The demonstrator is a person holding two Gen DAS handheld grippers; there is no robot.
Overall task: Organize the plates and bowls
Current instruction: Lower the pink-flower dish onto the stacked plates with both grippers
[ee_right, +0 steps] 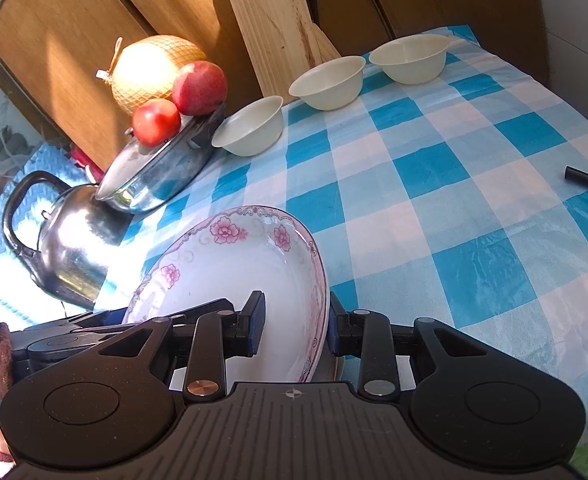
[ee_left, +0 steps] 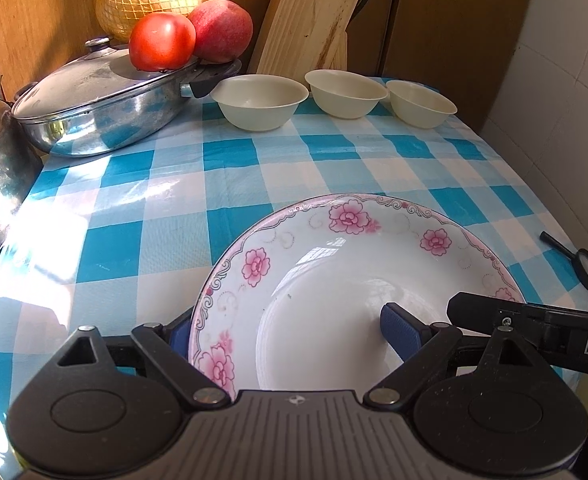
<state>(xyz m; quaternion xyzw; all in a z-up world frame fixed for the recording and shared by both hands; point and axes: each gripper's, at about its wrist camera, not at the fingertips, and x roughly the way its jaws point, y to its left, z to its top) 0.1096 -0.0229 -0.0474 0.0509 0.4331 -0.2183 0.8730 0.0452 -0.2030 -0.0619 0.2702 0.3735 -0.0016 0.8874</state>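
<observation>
Straddling the floral plate's rim near the table's front edge, both the left gripper and right gripper stood apart, neither yet clamped; three cream bowls sat unstacked behind.

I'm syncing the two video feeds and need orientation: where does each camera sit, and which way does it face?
Left wrist: on the left claw, facing the table's back edge; its pads straddle the floral plate's rim, and the right claw enters from the right.
Right wrist: on the right claw, angled left toward the kettle; the left claw shows lower left.
Shared: plate, three cream bowls, lidded pan, knife block.
</observation>
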